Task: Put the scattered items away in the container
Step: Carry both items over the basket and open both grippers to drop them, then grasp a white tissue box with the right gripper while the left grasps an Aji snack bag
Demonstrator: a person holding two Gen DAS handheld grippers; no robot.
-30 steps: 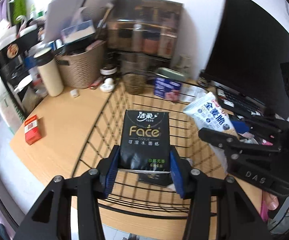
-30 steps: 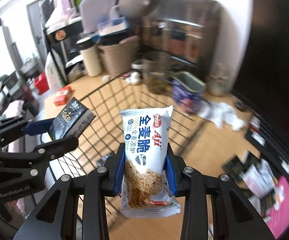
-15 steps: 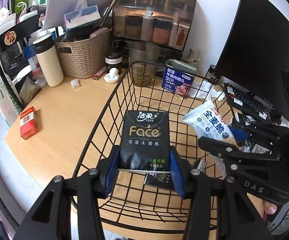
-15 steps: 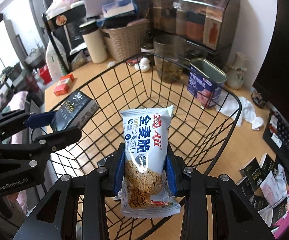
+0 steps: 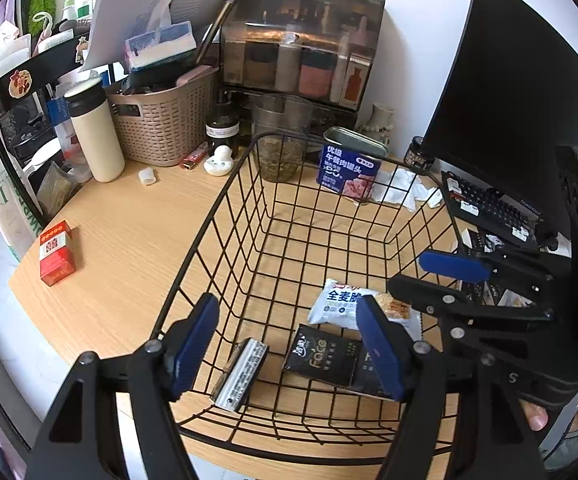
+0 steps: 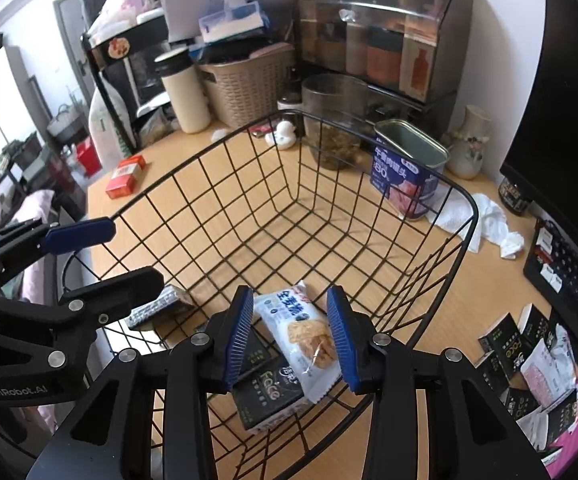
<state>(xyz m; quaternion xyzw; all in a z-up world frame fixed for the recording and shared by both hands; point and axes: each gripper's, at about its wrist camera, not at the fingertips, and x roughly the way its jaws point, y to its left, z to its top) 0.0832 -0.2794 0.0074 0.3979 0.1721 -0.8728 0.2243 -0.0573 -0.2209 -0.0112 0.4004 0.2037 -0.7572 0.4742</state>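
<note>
Between the blue pads [image 6: 241,336] of the right gripper [image 6: 291,338]: nothing gripped, jaws spread, snack packet [image 6: 303,338] lying loose below on the floor of the wire basket [image 6: 471,216], one end resting over a black tissue pack [image 6: 269,394]. Left gripper [image 5: 289,344] likewise released, pads [image 5: 195,338] wide apart and empty, poised over the near end of the basket; a grey-faced pack [image 5: 241,374] tipped on edge against the near wall, just left of the tissue pack [image 5: 323,358] and the snack packet [image 5: 349,304].

Step in hand, as judged: release complete, withdrawal and next pick pending.

- Lift both grippers straight up before any sideways travel, to avoid hooking a finger on the basket rim or dragging the packet along.
- Keep jaws spread during the lift; closing early risks pinching the snack wrapper.
- Separate the two grippers on the way out; side by side now, hence a collision risk.

Outside the basket, items remaining: red box [image 5: 55,254] on the desk [image 5: 137,240] to the left, well apart from the basket; more black tissue packs [image 6: 509,344] and a pink pack [image 6: 577,404] clustered near right, beside the keyboard [image 5: 489,208]. Blue tin [image 6: 405,178] and crumpled white tissue [image 6: 485,220] just beyond the far right corner of the basket.

- Assign the red box to the left gripper, the right-hand cluster to the right gripper.
- Approach flat packs across the narrow faces; thin wrappers likely to slide if gripped by a corner.
</note>
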